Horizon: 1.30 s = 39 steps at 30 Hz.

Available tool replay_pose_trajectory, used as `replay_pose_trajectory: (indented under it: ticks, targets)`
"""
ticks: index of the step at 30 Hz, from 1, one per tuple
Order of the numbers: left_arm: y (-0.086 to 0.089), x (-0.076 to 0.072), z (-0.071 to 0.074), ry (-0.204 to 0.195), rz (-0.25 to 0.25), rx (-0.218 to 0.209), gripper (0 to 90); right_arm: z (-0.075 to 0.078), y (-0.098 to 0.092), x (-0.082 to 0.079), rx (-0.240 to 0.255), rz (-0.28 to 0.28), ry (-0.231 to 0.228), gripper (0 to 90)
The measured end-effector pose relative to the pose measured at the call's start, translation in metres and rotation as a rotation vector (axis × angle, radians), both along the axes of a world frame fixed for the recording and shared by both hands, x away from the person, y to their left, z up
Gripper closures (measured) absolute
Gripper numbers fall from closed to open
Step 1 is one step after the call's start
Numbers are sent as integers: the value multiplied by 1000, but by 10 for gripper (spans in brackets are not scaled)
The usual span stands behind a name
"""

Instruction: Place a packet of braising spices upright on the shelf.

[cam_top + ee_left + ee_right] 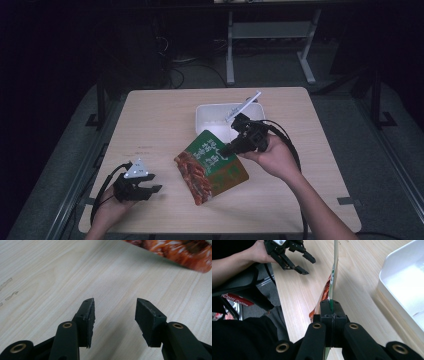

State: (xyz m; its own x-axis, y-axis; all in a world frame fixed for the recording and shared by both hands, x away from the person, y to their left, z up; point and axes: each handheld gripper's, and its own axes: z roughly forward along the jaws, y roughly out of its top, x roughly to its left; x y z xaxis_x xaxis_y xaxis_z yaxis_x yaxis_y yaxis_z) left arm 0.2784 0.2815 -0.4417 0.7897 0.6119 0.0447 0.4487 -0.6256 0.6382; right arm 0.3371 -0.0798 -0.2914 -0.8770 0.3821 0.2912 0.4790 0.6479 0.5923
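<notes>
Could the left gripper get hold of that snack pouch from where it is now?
Probably yes. The left gripper is open over bare table, and the snack pouch hangs close beside it with nothing between, pinched at one edge by the right gripper.

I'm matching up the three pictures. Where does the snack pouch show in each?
High view: snack pouch at table centre, right hand-held gripper on its edge.
Left gripper view: orange corner, top right.
Right gripper view: edge-on, centre, between shut jaws.
Shared landmark: wooden table.
</notes>
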Motion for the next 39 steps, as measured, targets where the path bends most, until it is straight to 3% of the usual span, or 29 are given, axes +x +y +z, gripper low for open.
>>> replay_pose_trajectory:
  ticks: [9,19,27,39]
  targets:
    - [1,0,0,-3,4,-1,496,22,-1,-4,-13,17,-24,900]
    - [1,0,1,-6,8,-2,493,49,-3,-3,-73,-3,-76,900]
    - [2,0,1,-9,13,-3,481,65,-10,7,-87,-37,-86,900]
    - [3,1,1,-11,19,-1,444,89,-21,34,-111,-135,-114,900]
